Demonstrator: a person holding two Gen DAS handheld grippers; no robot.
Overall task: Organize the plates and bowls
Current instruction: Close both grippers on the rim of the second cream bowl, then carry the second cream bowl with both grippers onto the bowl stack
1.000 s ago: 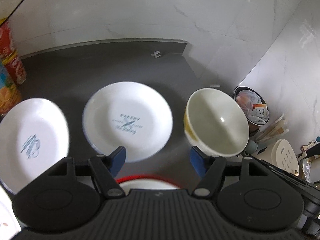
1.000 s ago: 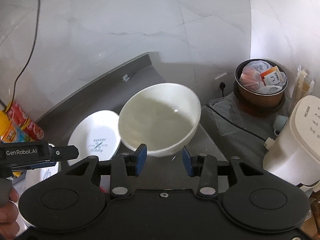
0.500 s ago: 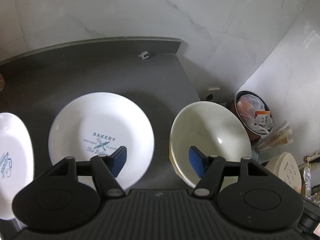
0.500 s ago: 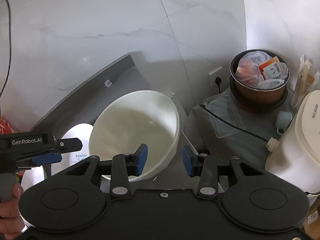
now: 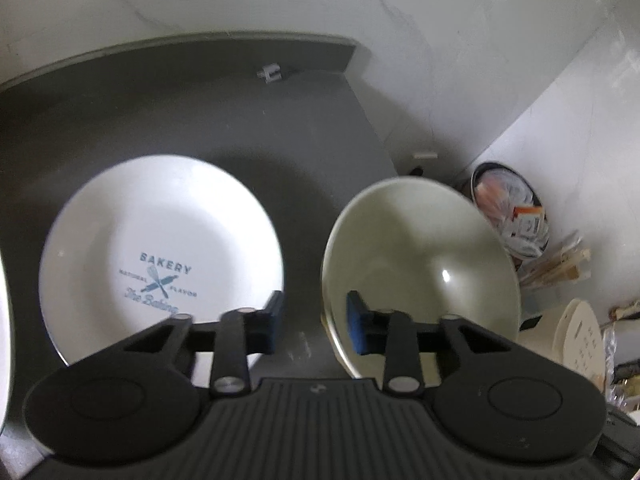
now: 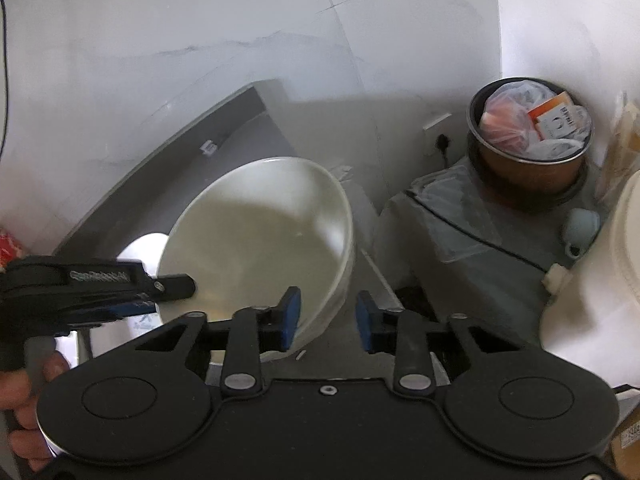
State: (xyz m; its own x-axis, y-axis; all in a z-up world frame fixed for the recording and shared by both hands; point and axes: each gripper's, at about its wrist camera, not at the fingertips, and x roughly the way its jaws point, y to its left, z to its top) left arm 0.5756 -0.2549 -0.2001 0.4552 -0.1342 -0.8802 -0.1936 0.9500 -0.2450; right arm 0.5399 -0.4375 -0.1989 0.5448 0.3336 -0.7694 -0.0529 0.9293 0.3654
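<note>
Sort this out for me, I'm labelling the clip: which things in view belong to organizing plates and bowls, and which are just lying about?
Belongs to the job:
- white bowl
- Bakery plate
- second white plate, only its edge shows

Just lying about:
- brown pot of packets
- cream appliance
- black cable
- small blue cup
</note>
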